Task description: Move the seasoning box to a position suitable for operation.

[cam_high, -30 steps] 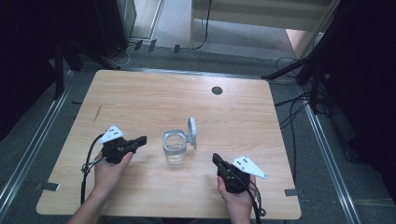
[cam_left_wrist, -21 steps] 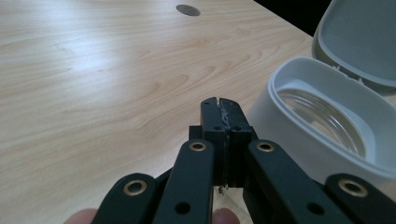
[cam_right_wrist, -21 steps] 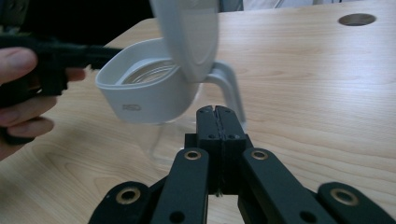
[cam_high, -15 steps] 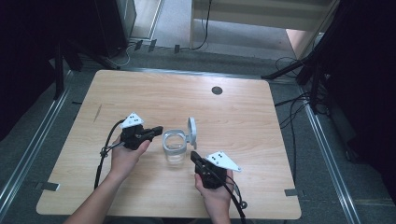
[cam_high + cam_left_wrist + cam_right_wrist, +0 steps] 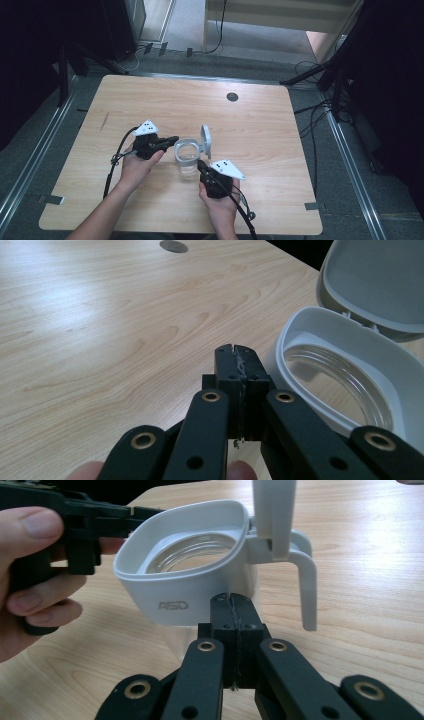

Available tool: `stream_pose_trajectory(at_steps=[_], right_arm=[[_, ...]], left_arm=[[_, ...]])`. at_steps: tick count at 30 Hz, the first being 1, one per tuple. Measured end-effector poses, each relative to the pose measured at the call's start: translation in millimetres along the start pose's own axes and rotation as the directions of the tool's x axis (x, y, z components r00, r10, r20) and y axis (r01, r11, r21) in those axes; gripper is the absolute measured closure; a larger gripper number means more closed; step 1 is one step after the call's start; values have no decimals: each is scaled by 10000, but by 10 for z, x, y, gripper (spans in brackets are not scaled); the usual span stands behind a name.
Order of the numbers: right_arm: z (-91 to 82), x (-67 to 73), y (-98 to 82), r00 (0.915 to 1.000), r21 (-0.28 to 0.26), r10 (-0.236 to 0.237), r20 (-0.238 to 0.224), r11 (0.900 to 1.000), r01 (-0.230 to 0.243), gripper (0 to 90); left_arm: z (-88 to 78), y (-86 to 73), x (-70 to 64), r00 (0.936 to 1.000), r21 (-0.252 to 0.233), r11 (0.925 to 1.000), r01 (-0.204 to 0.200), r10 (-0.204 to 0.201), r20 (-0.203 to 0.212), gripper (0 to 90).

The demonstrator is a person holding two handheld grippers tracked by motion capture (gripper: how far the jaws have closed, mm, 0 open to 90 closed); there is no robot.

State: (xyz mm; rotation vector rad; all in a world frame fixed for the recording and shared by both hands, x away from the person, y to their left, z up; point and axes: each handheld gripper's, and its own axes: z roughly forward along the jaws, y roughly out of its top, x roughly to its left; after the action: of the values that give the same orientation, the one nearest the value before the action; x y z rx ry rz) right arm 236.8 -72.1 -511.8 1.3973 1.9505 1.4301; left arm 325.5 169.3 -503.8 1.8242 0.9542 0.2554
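So the wooden desk (image 5: 150,100) takes up most of the high view, but its near edge is cut off at the bottom along with both forearms, so you can't see past the wrists and a bit of arm. There's a small dark round hole (image 5: 232,96) near the far edge, which also peeks in at the top of the left gripper view, half clipped.

Sitting about mid-desk is the clear jar (image 5: 187,159) with a white squarish collar and its flip lid (image 5: 205,140) standing open on the far right side. From above the glass body is hard to make out, basically just a pale blob. The right gripper view gives way more: grey lettering on the collar's front and the glass rim inside it, though the top of the lid runs out of the picture. The left gripper view catches the collar and the inside of the lid, cut off at the right edge.

Left hand (image 5: 137,167) lies low on the desk, holding the left hand-held gripper (image 5: 175,139) pointed sideways at the jar, jaws pressed together with nothing in them, tip right at the collar. I can't tell if it actually touches.

Right hand (image 5: 217,202) comes up from the near side, the right hand-held gripper (image 5: 199,163) aimed at the jar's near side, jaws also pressed together and empty, just beside the jar.
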Motion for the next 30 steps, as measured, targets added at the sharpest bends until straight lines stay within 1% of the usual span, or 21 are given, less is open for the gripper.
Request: stream_pose_trajectory(at_steps=[3,7,8,11,12,13,15,18,22,24,25,26,28,30], right_arm=[[9,-27,6,10000,-4,16,85,10000,-16,900],[11,-56,17,9998,-18,33,194,10000,-33,900],[9,-69,22,9994,-59,138,306,9999,-137,900],[10,-83,27,9988,-101,246,432,9997,-242,900],[12,-95,30,9988,-126,207,450,9997,-202,900],[12,-95,30,9988,-126,207,450,9997,-202,900],[15,-118,39,9984,-134,228,518,9997,-221,900],[21,-151,57,9979,-124,224,613,9997,-217,900],[37,-196,86,9977,-112,160,660,9998,-153,900],[40,-214,104,9980,-183,183,602,9997,-173,900],[47,-214,114,9982,-205,198,563,9996,-186,900],[56,-220,132,9986,-190,56,521,9998,-46,900],[62,-219,140,9987,-164,46,514,9999,-37,900],[76,-223,151,9989,-160,-18,475,9999,26,900]], left_arm=[[-23,-5,-25,9999,19,9999,-133,133,-12,900],[-41,-22,-59,9999,-3,9999,-143,143,-4,900],[-53,-36,-85,9998,6,9998,-194,194,-12,900],[-66,-57,-112,9999,-27,9999,-153,153,-20,900],[-80,-75,-139,9999,-59,9999,-130,130,5,900],[-80,-75,-139,9999,-59,9999,-130,130,5,900],[-96,-92,-172,9998,-43,9998,-173,173,37,900],[-126,-109,-235,9992,-20,9992,-411,411,-5,900],[-168,-131,-315,9990,-125,9990,-430,431,147,900],[-185,-149,-358,9986,-108,9986,-515,516,78,900],[-194,-159,-372,9990,-139,9990,-436,436,50,900],[-203,-171,-384,9994,-191,9993,-323,324,79,899],[-227,-197,-415,9999,-278,9995,-148,148,14,897],[-251,-229,-448,10000,-350,9994,-65,62,-66,898]])
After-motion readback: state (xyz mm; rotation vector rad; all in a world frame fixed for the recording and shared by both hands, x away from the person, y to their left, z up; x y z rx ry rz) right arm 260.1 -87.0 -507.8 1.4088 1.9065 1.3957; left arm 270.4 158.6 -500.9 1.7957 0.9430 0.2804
